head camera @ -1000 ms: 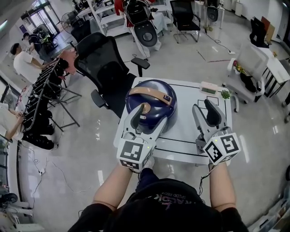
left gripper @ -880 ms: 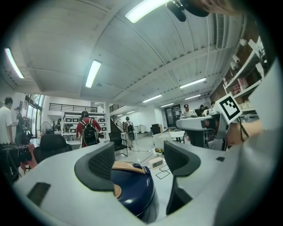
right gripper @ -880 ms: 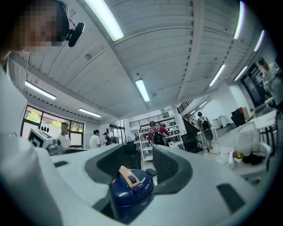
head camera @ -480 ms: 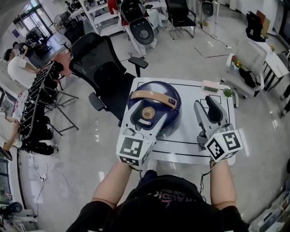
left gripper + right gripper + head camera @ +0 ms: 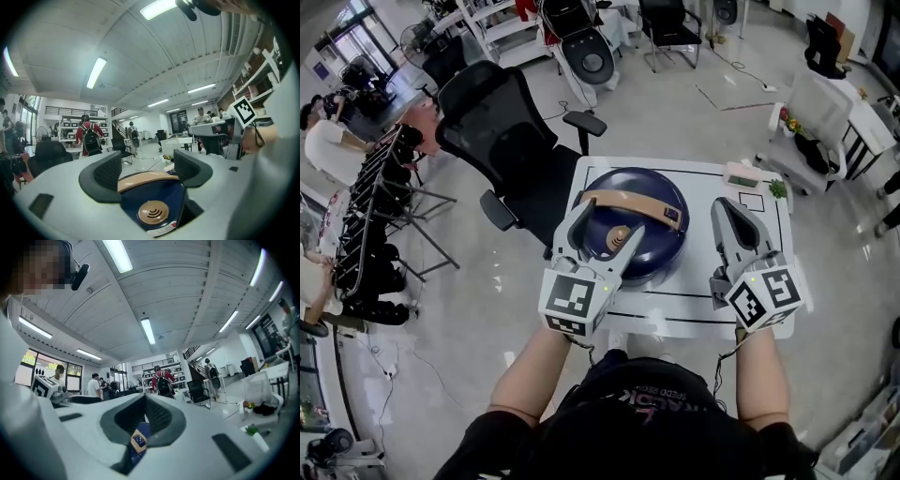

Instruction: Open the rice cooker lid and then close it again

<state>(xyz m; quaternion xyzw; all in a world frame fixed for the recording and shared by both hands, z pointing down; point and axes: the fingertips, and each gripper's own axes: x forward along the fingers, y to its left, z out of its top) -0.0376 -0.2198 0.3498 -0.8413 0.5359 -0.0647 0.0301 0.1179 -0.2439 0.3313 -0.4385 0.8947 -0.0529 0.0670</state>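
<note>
A dark blue rice cooker (image 5: 649,225) with a tan handle (image 5: 633,200) stands on the white table (image 5: 694,302), its lid down. My left gripper (image 5: 611,221) hovers over the near side of the lid, open, its jaws on either side of the round tan vent (image 5: 618,236). In the left gripper view the vent (image 5: 153,212) and handle (image 5: 144,179) lie between and below the left gripper (image 5: 149,171). My right gripper (image 5: 734,208) is to the right of the cooker and apart from it. Its jaws have just been closing and now stand together with nothing in them; through the right gripper (image 5: 145,417) a bit of the cooker (image 5: 138,440) shows.
A small white device (image 5: 741,175) and a little green plant (image 5: 778,187) sit at the table's far right corner. A black office chair (image 5: 502,122) stands just beyond the table on the left. A white cart (image 5: 811,131) is at the right. People sit at far left.
Both grippers have moved forward over the table, the left one further over the lid. The right gripper's jaws, wide apart before, have come together.
</note>
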